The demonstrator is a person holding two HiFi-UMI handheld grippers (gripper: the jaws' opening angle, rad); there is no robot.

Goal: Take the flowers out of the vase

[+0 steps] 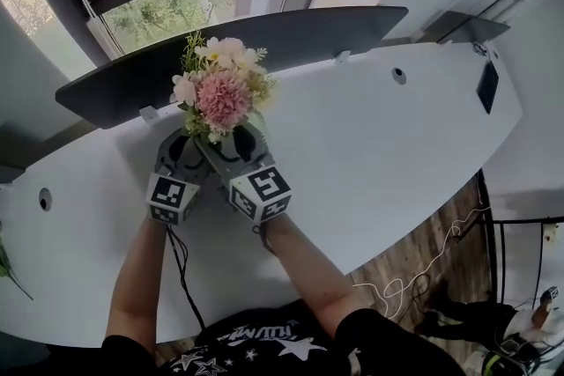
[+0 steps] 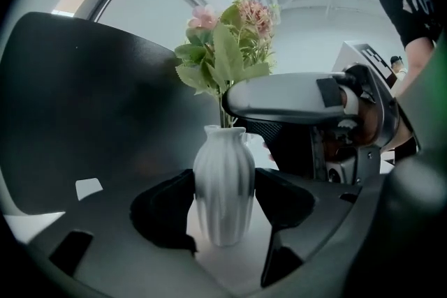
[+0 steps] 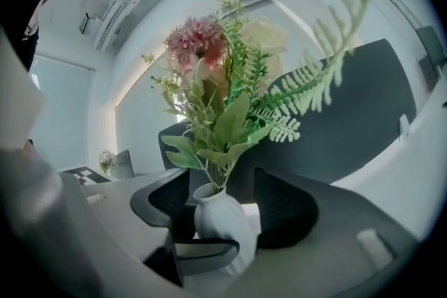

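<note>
We hold the 2 tongs low around the white ribbed vase (image 2: pixel 223 178), which stands upright on the desk (image 1: pixel 397 154) with the dark panel (image 1: pixel 115 84) behind the vase. The left gripper (image 2: pixel 223 220) straddles the vase body, jaws released and not pressing; we judge it is there to steady the vase. The right gripper (image 3: pixel 222 206) stands spread to either side of the vase neck, empty, placed for the stems. The flowers (image 3: pixel 209 73) are in the vase, untouched
</note>
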